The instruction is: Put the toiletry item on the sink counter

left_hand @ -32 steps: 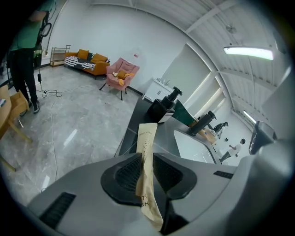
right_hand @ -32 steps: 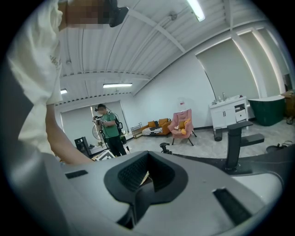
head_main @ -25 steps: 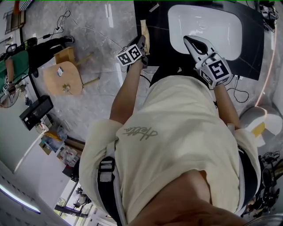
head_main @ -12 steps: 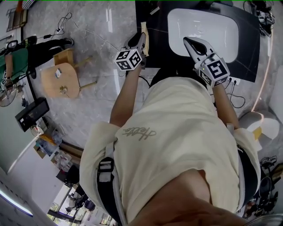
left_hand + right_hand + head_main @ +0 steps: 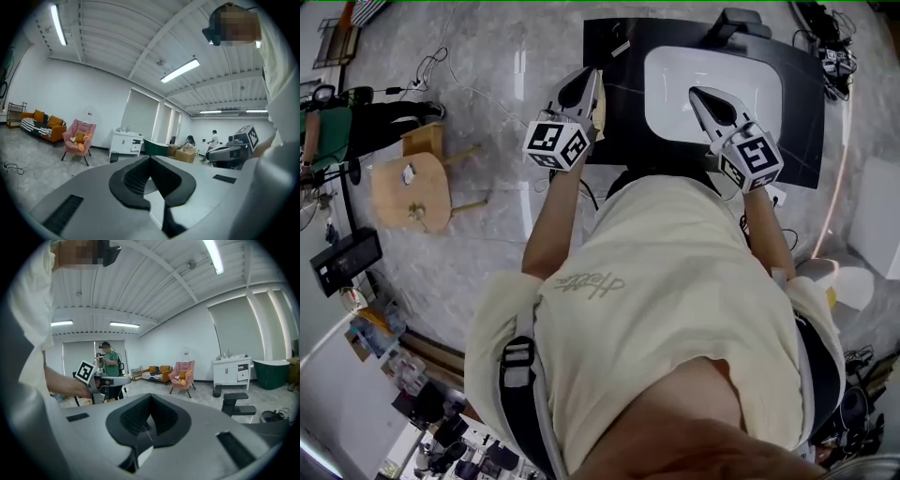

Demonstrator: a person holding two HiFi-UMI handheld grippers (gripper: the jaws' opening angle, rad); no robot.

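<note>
Counter (image 5: 614, 141), black, set with a white basin (image 5: 675, 94) and a dark faucet (image 5: 733, 19) at the basin's far rim; seen from above past the person's cream shirt (image 5: 675, 309). Left gripper (image 5: 583, 82): held over the counter's left edge, its jaws pressed together tip to tip in the left gripper view (image 5: 150, 159), with nothing visible between them there. Tan strip (image 5: 599, 105): runs along that gripper's inner side in the head view; whether it is a held item or part of the tool cannot be told. Right gripper (image 5: 703, 97): held over the basin's near part, its jaws likewise closed on each other with nothing between them (image 5: 150, 397). Small pale oblong (image 5: 622, 47): lies on the counter, left of the basin near the far corner; too small to identify, so the toiletry item cannot be placed with certainty. Wooden stool (image 5: 412, 187): on the grey marbled floor, well apart to the left. Pink armchair (image 5: 182, 376), white cabinet (image 5: 229, 371) and a second person in green (image 5: 110, 364) stand in the room beyond.
</note>
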